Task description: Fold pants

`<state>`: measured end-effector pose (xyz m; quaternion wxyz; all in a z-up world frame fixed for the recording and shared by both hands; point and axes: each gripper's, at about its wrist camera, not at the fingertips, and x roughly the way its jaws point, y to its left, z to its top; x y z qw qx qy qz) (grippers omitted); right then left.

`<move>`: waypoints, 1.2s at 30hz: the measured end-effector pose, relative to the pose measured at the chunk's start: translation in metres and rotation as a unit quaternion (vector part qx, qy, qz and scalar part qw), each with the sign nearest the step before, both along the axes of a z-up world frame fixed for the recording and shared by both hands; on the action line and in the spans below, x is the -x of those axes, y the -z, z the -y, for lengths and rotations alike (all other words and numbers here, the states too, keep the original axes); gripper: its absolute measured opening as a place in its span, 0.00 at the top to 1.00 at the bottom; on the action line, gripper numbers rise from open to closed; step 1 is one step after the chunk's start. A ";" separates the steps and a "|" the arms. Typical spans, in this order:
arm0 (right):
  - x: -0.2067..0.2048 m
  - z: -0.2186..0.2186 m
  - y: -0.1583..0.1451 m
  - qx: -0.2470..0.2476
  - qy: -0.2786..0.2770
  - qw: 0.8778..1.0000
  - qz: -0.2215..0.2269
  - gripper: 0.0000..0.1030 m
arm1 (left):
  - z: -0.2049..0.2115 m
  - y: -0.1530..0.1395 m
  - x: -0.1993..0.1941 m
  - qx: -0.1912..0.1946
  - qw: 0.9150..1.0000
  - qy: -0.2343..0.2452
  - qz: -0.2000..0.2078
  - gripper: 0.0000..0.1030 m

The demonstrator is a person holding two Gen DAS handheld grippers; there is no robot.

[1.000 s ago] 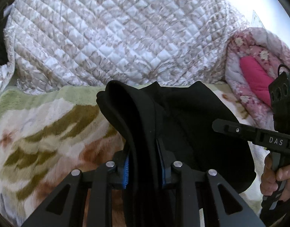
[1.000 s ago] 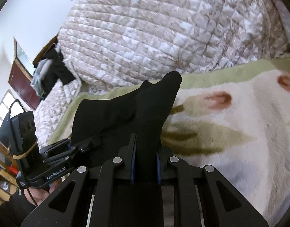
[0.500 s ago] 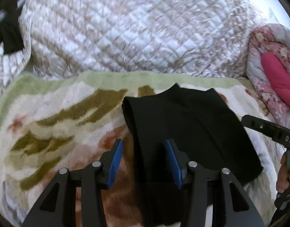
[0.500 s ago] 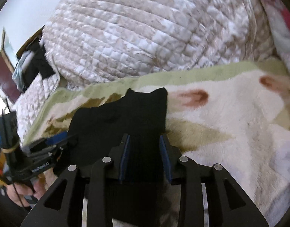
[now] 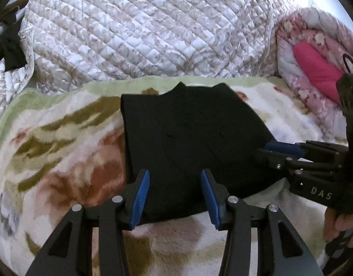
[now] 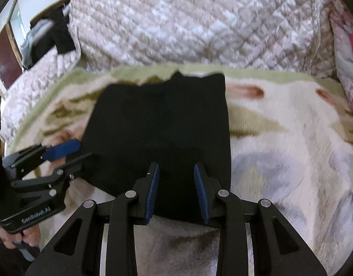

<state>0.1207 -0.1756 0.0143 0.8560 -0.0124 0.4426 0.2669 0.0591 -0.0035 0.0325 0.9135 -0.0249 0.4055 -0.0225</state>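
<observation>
The black pants [image 5: 190,142] lie folded into a flat rectangle on the floral fleece blanket [image 5: 68,161]; they also show in the right wrist view [image 6: 160,128]. My left gripper [image 5: 175,195] is open and empty, its blue pads just above the near edge of the pants. My right gripper [image 6: 176,191] is open and empty over the near right edge of the pants. The right gripper shows from the side in the left wrist view [image 5: 280,151], and the left gripper shows in the right wrist view [image 6: 63,149].
A bulky quilted white-and-beige comforter [image 5: 141,34] is piled behind the blanket. A pink floral quilt [image 5: 314,69] lies at the right. Dark clothes hang on a rack [image 6: 54,32] at the far left.
Both grippers let go of the pants and pulled back toward me. The pants, lifted a second ago, now lie flat on the blanket.
</observation>
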 end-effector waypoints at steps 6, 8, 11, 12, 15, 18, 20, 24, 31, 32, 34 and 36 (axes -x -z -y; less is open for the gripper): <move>0.006 0.001 -0.005 0.001 0.001 1.000 0.004 0.71 | -0.002 -0.004 0.003 0.005 1.000 -0.006 0.005 0.52; 0.012 0.003 -0.010 -0.004 0.001 1.000 0.008 0.71 | -0.001 -0.009 0.010 0.007 1.000 -0.011 0.009 0.52; 0.028 0.011 -0.015 -0.013 0.003 1.000 0.016 0.71 | -0.004 -0.014 0.023 0.009 1.000 -0.020 0.017 0.53; 0.031 0.013 -0.016 -0.013 0.003 1.000 0.018 0.71 | -0.004 -0.016 0.028 0.008 1.000 -0.023 0.019 0.53; 0.047 0.018 -0.021 -0.007 0.006 1.000 0.030 0.69 | -0.010 -0.015 0.042 0.022 0.999 -0.037 0.008 0.53; 0.058 0.020 -0.017 -0.003 0.004 1.000 0.023 0.60 | -0.014 -0.010 0.053 0.033 0.998 -0.051 -0.002 0.53; 0.063 0.019 -0.010 0.007 0.001 1.000 0.015 0.55 | -0.013 -0.005 0.058 0.033 0.998 -0.053 -0.009 0.53; 0.067 0.013 -0.004 0.030 -0.011 0.999 0.014 0.55 | -0.010 0.001 0.059 0.030 0.998 -0.051 -0.021 0.52; 0.063 0.012 0.005 0.043 -0.004 0.999 0.002 0.55 | -0.006 0.013 0.056 0.023 0.997 -0.051 -0.044 0.52; 0.062 0.012 0.006 0.044 -0.003 0.999 -0.001 0.55 | -0.006 0.014 0.056 0.022 0.997 -0.051 -0.044 0.52; 0.062 0.012 0.008 0.044 -0.002 0.999 -0.005 0.55 | -0.005 0.015 0.055 0.018 0.998 -0.050 -0.044 0.52; 0.061 0.012 0.008 0.044 -0.002 0.999 -0.005 0.53 | -0.004 0.015 0.055 0.015 0.998 -0.049 -0.045 0.51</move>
